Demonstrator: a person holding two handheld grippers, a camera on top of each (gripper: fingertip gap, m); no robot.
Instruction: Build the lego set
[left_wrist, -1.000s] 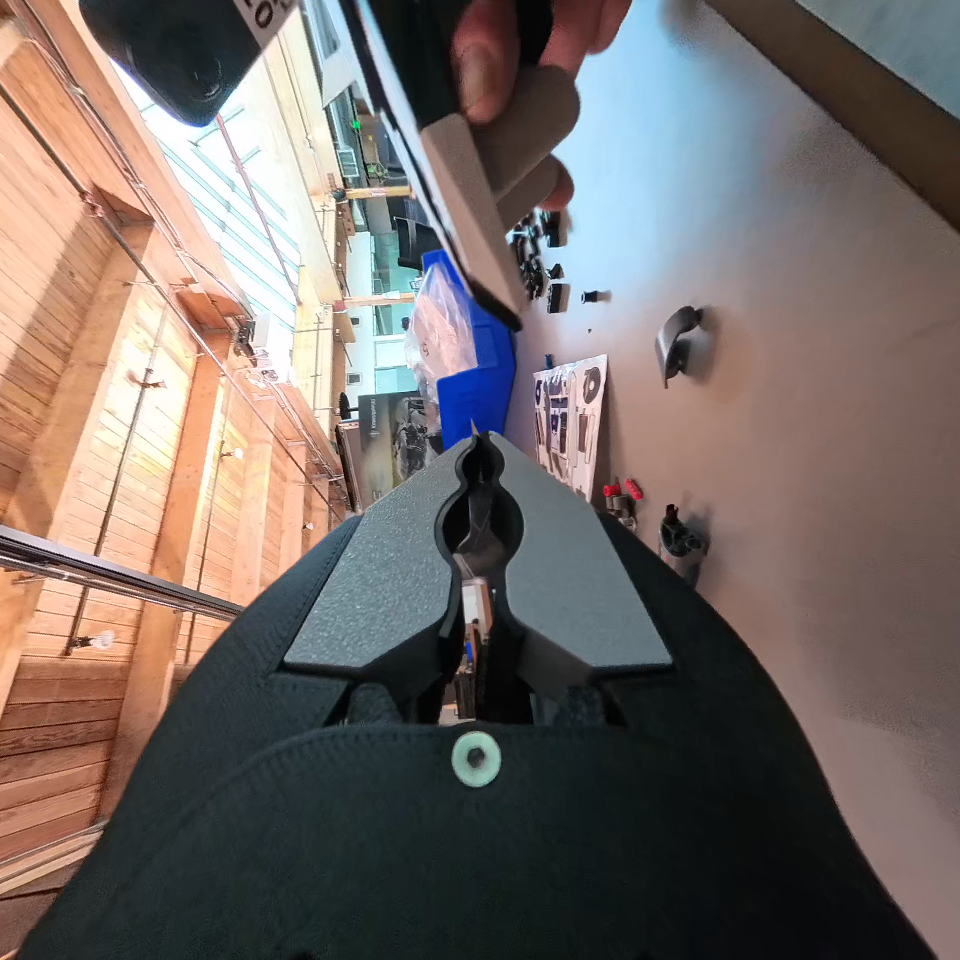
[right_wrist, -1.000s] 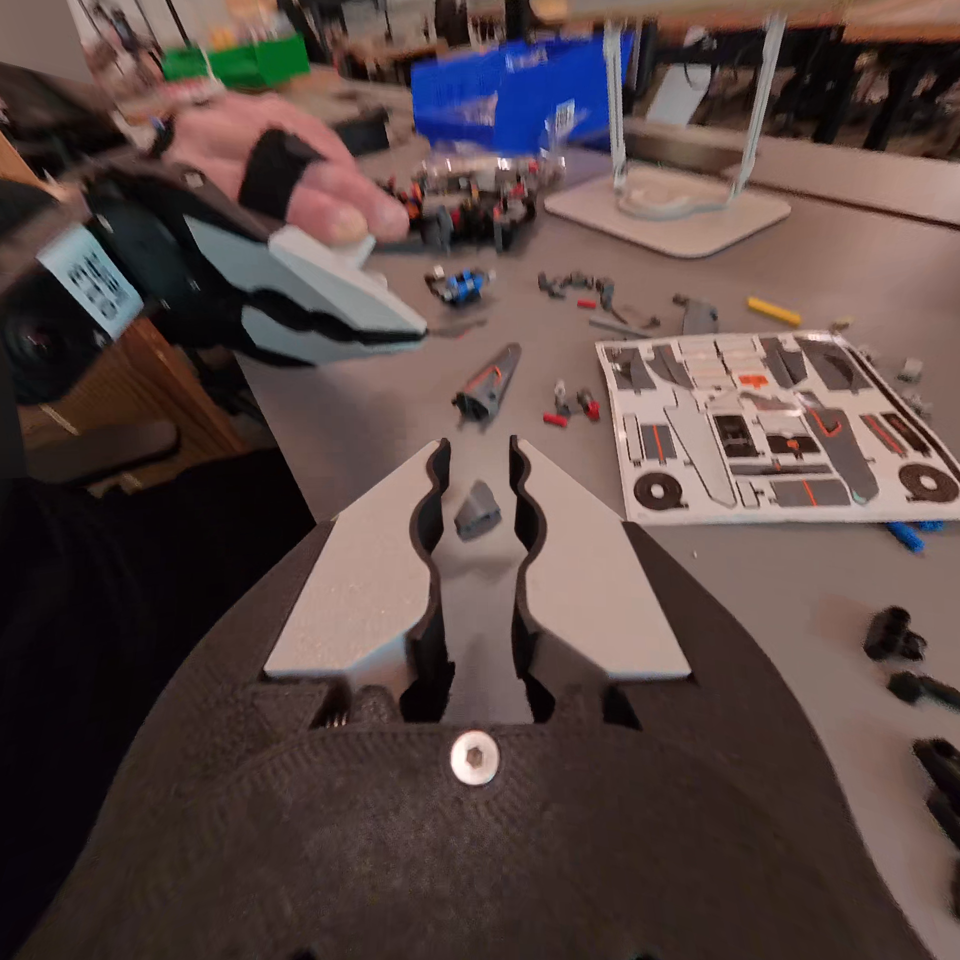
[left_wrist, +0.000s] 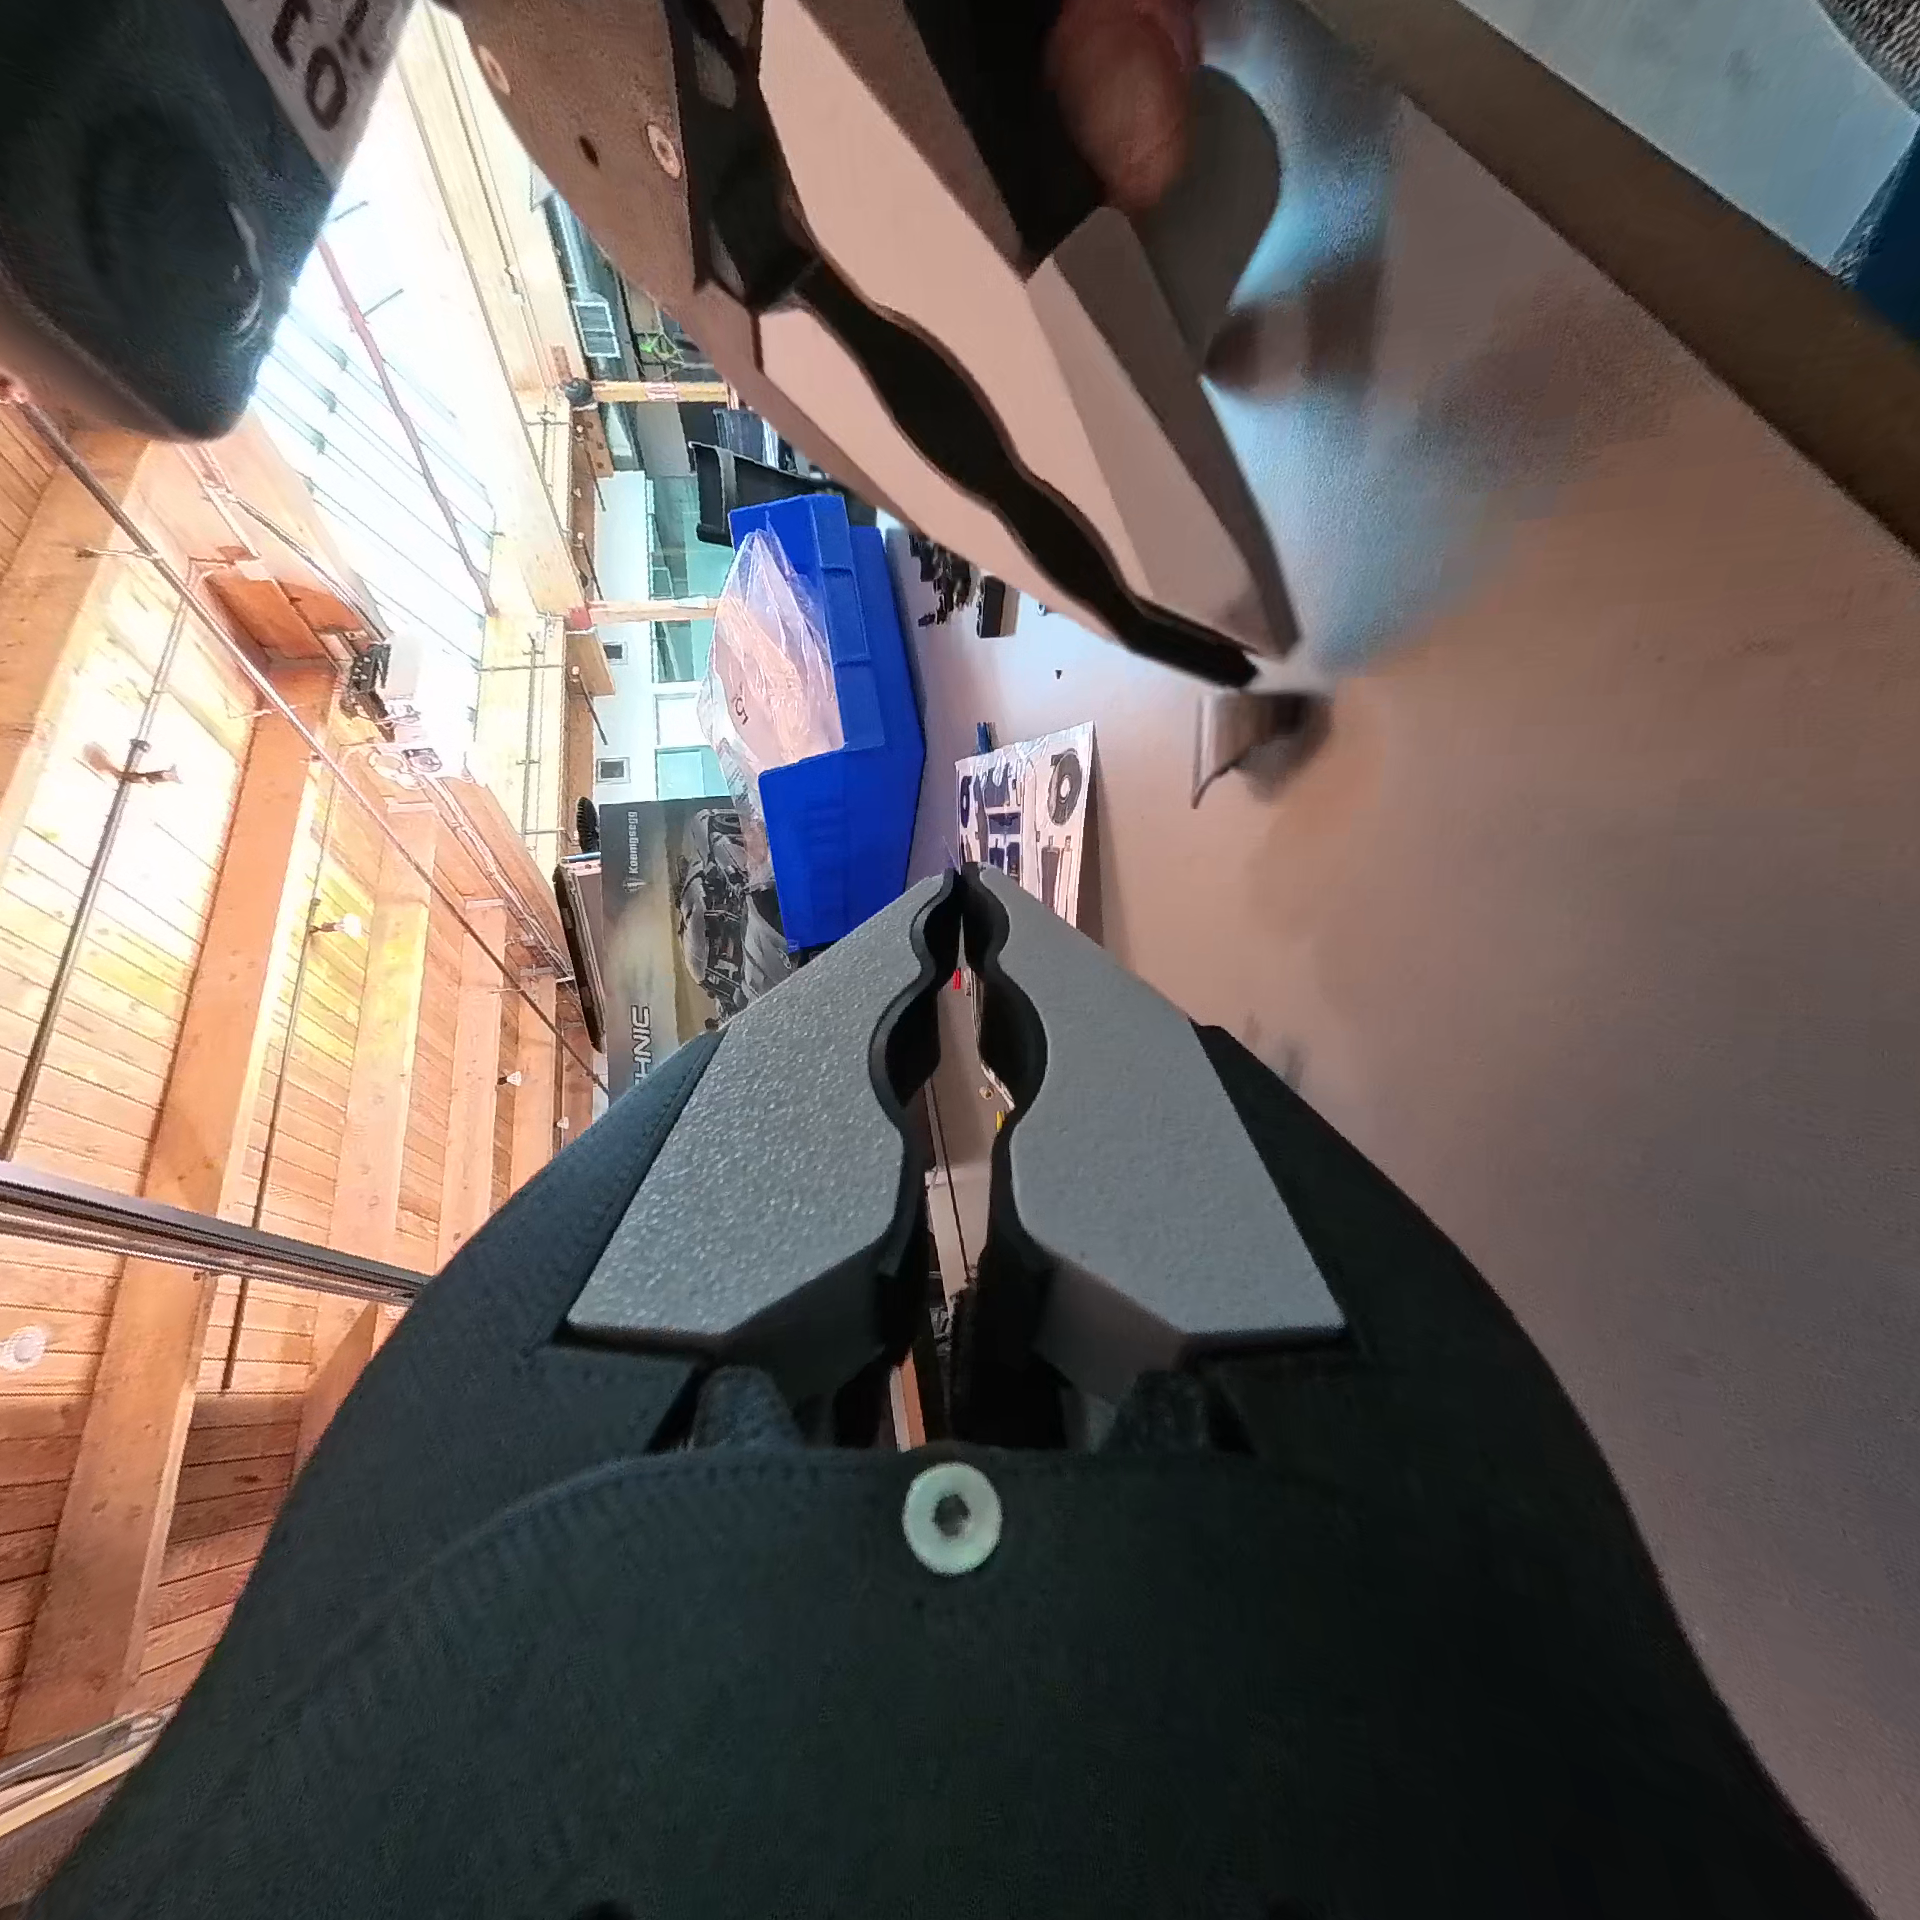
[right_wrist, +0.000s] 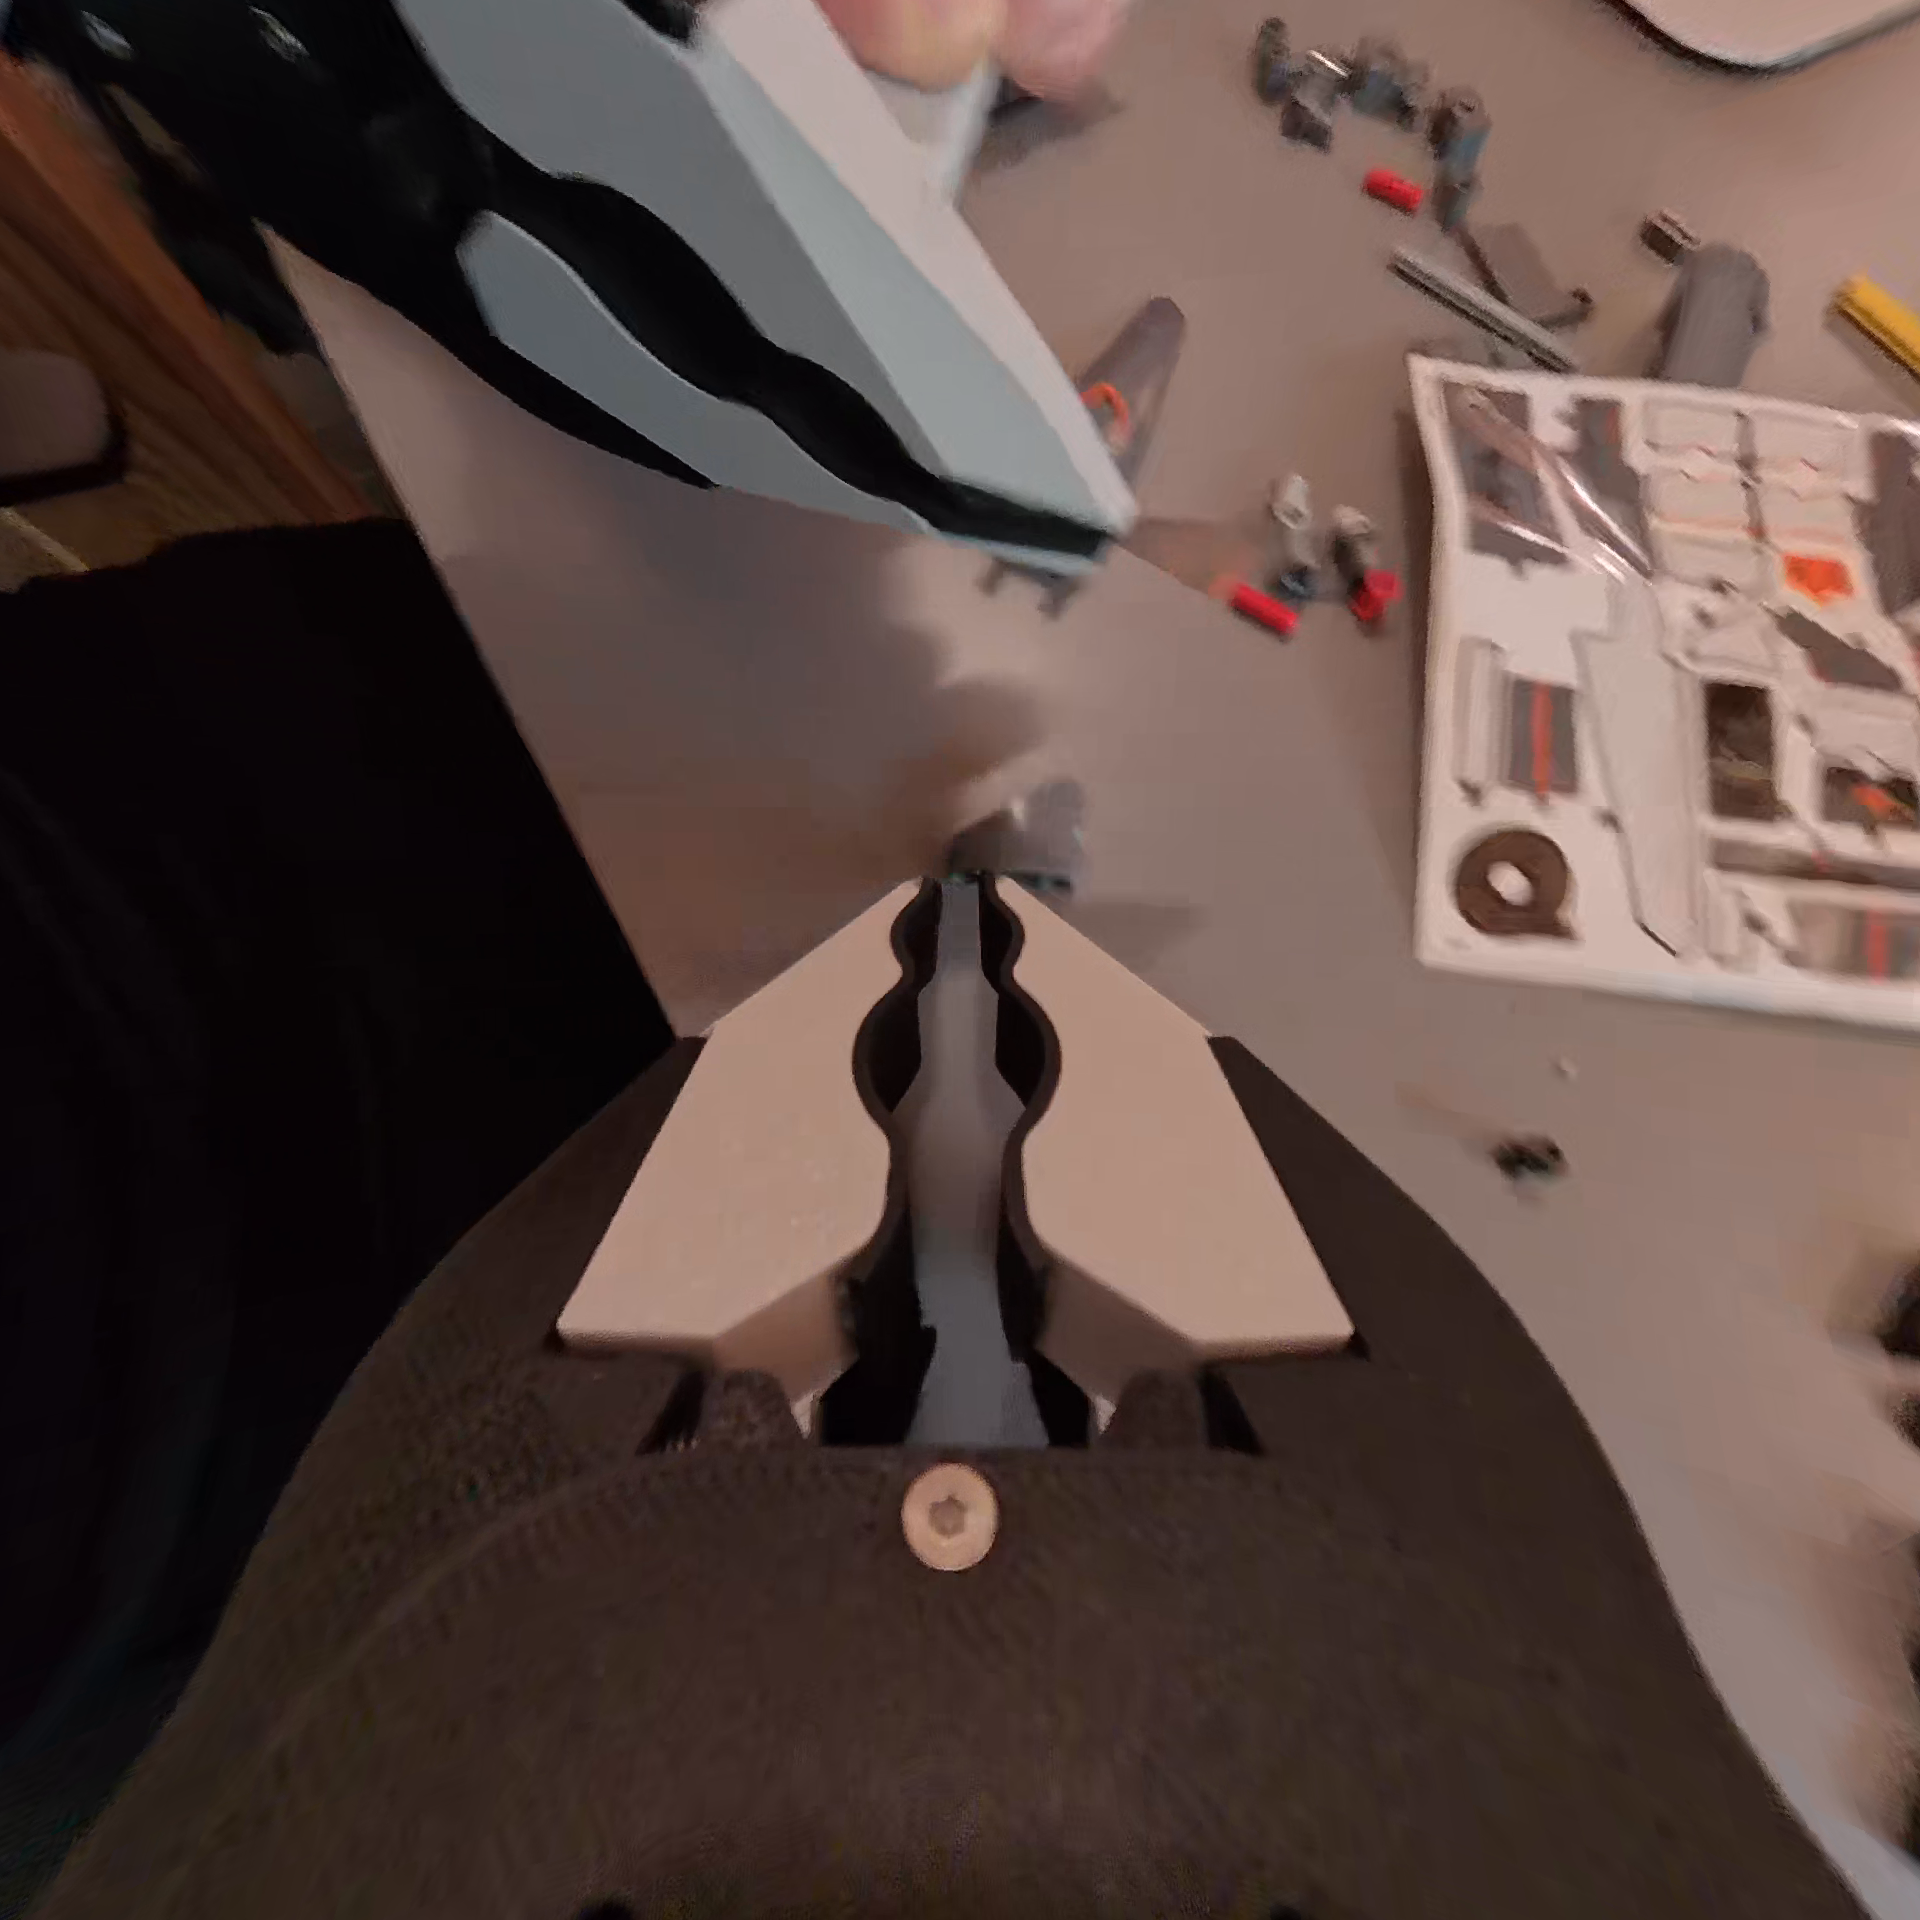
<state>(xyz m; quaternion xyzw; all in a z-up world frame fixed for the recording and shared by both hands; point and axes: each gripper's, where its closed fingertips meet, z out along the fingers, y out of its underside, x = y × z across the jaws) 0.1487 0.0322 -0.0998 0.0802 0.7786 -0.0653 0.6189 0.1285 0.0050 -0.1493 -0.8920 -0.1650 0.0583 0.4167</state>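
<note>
right gripper (right_wrist: 958, 883) narrowed at small grey lego piece (right_wrist: 1023, 844) on bench (right_wrist: 727, 665) — hold unclear | left gripper (left_wrist: 961, 878) closed, empty | piece light, stiff — pinch flat sides

The left tool (left_wrist: 961, 878) is held rolled onto its side, its two grey fingers (left_wrist: 790, 1132) brought together so the tips meet, with only the scalloped hollows behind them showing gaps; nothing is seen between the tips. In the right wrist view it (right_wrist: 1101, 540) reaches in from the upper left, angled downward, tips closed, with part of the person's hand (right_wrist: 935, 31) on its body at the top edge. The right tool (right_wrist: 961, 883) points down and forward, its fingers (right_wrist: 779, 1164) drawn close, tips narrowly apart. In the left wrist view it (left_wrist: 1247, 665) slants in from above, tips low and closed, a fingertip (left_wrist: 1127, 114) of the holding hand pressed against its side.
</note>
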